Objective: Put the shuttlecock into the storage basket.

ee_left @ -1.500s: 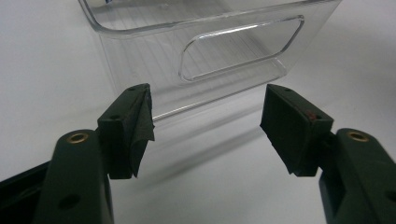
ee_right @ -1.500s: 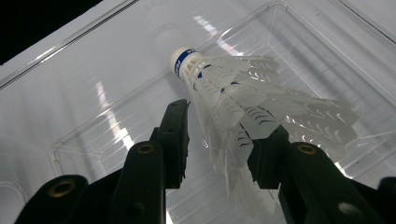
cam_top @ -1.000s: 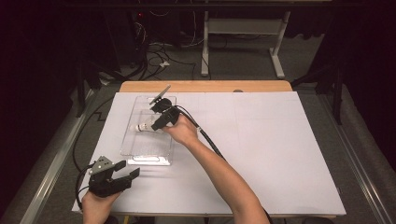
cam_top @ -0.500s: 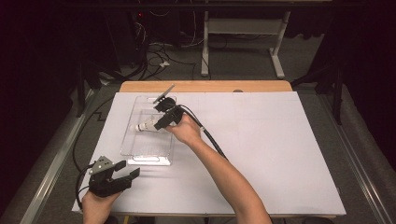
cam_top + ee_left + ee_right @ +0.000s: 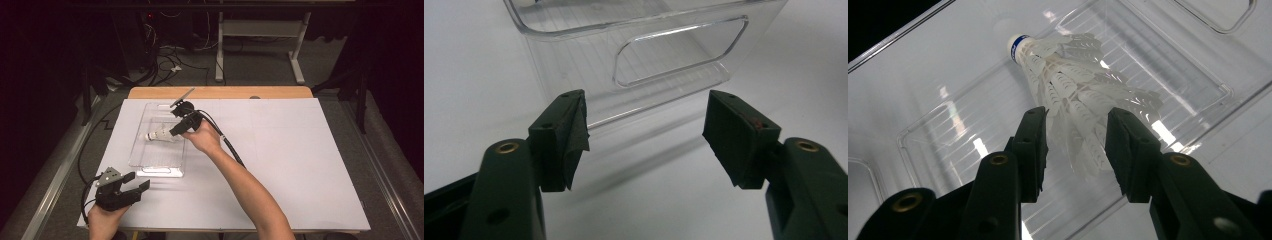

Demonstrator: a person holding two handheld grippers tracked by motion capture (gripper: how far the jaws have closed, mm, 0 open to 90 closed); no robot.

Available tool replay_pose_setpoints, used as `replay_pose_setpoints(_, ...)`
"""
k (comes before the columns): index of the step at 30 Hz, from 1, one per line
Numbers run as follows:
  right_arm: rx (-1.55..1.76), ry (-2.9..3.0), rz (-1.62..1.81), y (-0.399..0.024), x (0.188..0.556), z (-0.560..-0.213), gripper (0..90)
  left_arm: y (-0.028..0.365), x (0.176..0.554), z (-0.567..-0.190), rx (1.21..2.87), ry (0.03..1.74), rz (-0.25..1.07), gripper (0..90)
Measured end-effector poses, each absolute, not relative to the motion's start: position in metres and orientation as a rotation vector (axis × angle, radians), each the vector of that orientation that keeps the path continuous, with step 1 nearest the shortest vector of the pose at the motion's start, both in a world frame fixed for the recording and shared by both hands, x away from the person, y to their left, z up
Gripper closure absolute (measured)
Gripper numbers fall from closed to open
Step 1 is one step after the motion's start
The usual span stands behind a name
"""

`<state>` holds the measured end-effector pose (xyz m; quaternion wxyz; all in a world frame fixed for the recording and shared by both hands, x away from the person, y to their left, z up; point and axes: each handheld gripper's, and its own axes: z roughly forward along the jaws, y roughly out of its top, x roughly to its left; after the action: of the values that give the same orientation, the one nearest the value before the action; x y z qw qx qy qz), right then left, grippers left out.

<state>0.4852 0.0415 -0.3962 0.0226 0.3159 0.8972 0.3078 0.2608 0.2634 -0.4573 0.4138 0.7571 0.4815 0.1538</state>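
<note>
White feathered shuttlecock [image 5: 1068,85], blue-banded cork tip, skirt pinched between right tool [image 5: 1075,150] pads, over ribbed clear plastic tray [image 5: 145,160]; left tool [image 5: 644,135] spread wide, empty.

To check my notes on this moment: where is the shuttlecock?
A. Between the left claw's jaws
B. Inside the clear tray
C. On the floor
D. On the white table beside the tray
B: the shuttlecock lies in the clear tray, its skirt between the right claw's jaws.

Right gripper [image 5: 172,132] shifted slightly with the shuttlecock [image 5: 160,135] — jaws barely wider
</note>
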Motion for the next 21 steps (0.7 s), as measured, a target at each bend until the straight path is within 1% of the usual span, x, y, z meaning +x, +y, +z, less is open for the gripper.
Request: replay_pose_setpoints(21,0.985,2.742,1.038,0.025,0.481,-0.385,60.7,0.263,0.261,-0.457,1.905,1.212,0.386,34.9)
